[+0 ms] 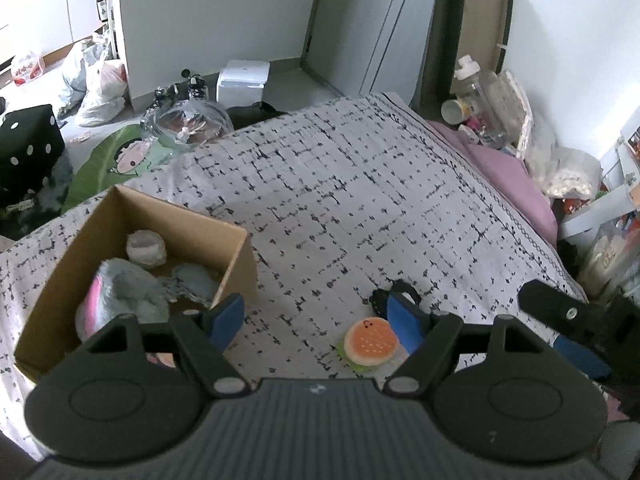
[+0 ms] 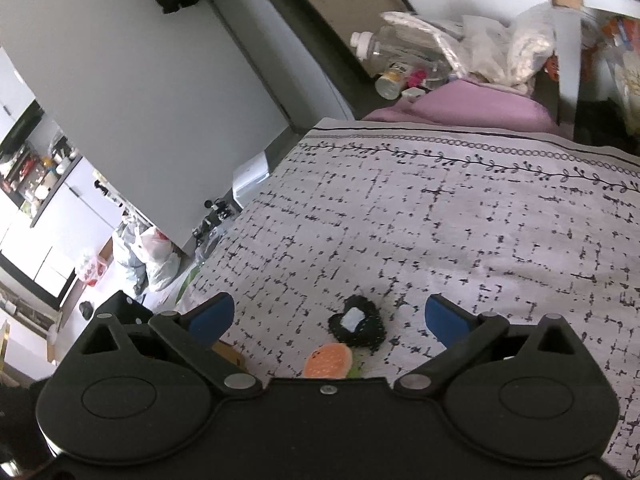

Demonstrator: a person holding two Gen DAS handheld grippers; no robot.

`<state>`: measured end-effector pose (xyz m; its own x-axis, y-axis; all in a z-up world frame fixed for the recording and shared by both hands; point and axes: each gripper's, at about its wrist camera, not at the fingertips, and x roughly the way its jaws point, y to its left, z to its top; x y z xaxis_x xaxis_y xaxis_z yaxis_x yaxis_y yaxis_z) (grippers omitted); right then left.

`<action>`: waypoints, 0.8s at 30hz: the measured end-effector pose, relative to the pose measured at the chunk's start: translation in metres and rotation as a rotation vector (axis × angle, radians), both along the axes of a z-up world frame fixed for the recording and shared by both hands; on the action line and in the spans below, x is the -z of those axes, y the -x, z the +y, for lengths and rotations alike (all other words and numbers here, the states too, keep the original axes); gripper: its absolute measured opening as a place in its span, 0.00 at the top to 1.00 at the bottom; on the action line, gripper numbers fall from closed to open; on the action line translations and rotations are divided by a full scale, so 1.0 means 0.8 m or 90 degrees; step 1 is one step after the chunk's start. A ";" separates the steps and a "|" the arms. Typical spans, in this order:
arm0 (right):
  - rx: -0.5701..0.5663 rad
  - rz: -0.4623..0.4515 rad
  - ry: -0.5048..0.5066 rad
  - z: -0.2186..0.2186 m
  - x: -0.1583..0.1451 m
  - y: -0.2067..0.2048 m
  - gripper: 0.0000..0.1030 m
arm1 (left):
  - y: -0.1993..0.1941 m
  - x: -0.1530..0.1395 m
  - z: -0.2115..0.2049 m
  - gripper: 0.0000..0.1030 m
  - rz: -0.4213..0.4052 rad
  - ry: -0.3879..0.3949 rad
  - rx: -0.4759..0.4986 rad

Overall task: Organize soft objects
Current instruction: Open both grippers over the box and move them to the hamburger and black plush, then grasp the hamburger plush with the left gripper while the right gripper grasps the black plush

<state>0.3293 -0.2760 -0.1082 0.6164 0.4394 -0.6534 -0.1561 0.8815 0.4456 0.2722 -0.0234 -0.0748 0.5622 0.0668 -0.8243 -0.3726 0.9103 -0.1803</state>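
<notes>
no readable text or labels, can [image 1: 456, 111] print perhaps too blurred

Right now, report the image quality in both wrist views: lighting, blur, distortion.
Left wrist view: even daylight, fisheye bends the walls, dark vignette in the corners; the burger toy and cardboard box read fairly sharp. Right wrist view: tilted horizon, blown-out white area at the left edge; the black knitted piece is soft, and the burger toy is partly hidden by the gripper body.
</notes>
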 end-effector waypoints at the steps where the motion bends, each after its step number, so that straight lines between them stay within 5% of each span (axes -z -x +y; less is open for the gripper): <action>1: 0.003 0.000 -0.003 -0.004 0.000 -0.001 0.00 | -0.001 0.002 -0.003 0.25 0.002 0.000 0.000; 24: 0.025 0.049 0.011 -0.022 0.037 -0.037 0.00 | -0.023 0.050 -0.019 0.26 0.020 0.035 0.001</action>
